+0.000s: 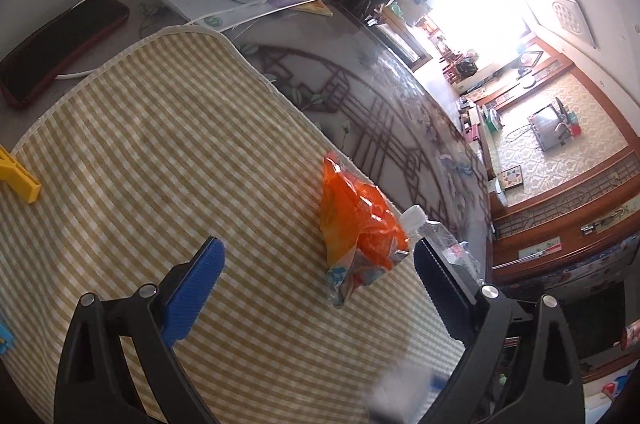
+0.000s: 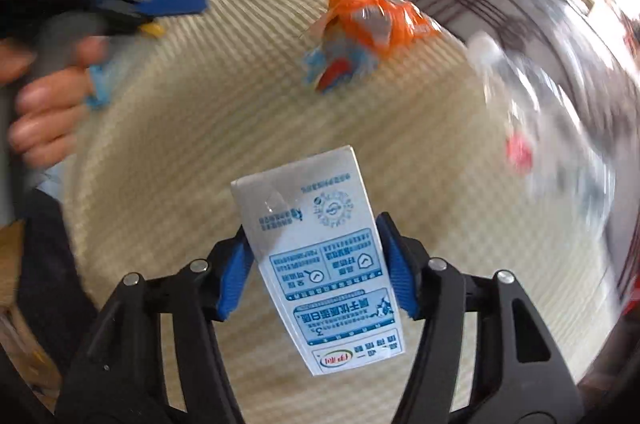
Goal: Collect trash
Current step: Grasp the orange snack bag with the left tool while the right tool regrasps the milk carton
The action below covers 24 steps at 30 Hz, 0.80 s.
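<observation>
Left claw (image 1: 318, 266) spread wide, crumpled orange plastic snack wrapper (image 1: 358, 224) just ahead between pads, long axis pointing away; right claw (image 2: 316, 256) clamped on white-and-blue milk carton (image 2: 320, 256).

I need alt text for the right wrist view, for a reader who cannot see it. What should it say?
The right gripper clamps a white and blue milk carton between its blue pads, above a checked mat. An orange snack wrapper lies further away on the mat, and a hand holding the left gripper shows at the left edge.
</observation>
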Tool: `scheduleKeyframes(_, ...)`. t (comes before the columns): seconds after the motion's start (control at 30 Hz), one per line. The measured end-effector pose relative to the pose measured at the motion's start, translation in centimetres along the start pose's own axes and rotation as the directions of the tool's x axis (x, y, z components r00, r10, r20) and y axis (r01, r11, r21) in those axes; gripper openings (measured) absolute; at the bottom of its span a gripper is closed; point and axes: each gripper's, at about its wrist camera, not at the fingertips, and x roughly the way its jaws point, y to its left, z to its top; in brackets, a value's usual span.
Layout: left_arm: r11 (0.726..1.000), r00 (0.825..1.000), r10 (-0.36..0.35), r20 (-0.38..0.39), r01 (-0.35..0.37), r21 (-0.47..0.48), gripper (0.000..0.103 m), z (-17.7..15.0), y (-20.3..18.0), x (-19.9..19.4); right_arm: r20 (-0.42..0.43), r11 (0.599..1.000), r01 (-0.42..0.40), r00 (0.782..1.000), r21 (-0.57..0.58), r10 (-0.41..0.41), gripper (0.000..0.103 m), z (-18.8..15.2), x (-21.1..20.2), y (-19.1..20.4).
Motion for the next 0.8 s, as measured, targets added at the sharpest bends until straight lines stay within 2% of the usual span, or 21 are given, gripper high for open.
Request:
scheduleKeyframes(0.07, 1.0, 1.0, 0.016, 0.007, -0.016, 0.005, 0.091, -0.4, -0.3, 0.5, 0.096, 0.995, -0.03, 0.995, 0.095, 0.021, 0.058, -3.3, -1.9, 0.5)
scheduleKeyframes(0.13, 0.999, 0.999, 0.036, 0.007, -0.036, 0.038, 0.091, -0.9, -1.3, 1.5, 0.181, 0.988, -0.019, 0.983, 0.152, -0.009, 0.058, -5.8, -3.4, 1.5)
scheduleKeyframes(0.2, 0.992, 0.998, 0.063, 0.007, -0.064, 0.105, 0.091, -1.5, -2.6, 2.7, 0.258, 0.975, -0.034, 0.966, 0.219, -0.024, 0.058, -7.7, -4.4, 1.5)
scheduleKeyframes(0.3, 0.968, 0.995, 0.102, 0.016, -0.103, 0.23, 0.092, -2.5, -4.9, 4.2, 0.335, 0.94, -0.1, 0.942, 0.326, -0.016, 0.058, -9.6, -4.8, 1.0)
scheduleKeyframes(0.37, 0.946, 0.992, 0.125, 0.026, -0.127, 0.297, 0.092, -3.0, -5.9, 5.0, 0.35, 0.925, -0.118, 0.936, 0.361, -0.018, 0.058, -9.8, -4.5, 0.6)
scheduleKeyframes(0.43, 0.932, 0.987, 0.155, 0.042, -0.16, 0.324, 0.092, -3.0, -6.2, 5.6, 0.355, 0.925, -0.117, 0.935, 0.363, -0.021, 0.058, -10.4, -4.7, 0.0)
scheduleKeyframes(0.57, 0.943, 0.984, 0.172, 0.036, -0.176, 0.282, 0.093, -2.4, -5.6, 6.3, 0.387, 0.931, -0.106, 0.921, 0.35, -0.041, 0.058, -11.6, -5.6, 0.2)
scheduleKeyframes(0.67, 0.939, 0.982, 0.18, 0.057, -0.189, 0.289, 0.093, -1.9, -6.1, 6.9, 0.407, 0.93, -0.103, 0.912, 0.354, -0.054, 0.058, -11.6, -5.6, 0.2)
scheduleKeyframes(0.8, 0.938, 0.988, 0.152, 0.04, -0.156, 0.308, 0.09, -1.5, -6.3, 7.6, 0.414, 0.936, -0.085, 0.908, 0.343, -0.069, 0.058, -11.7, -5.6, 0.1)
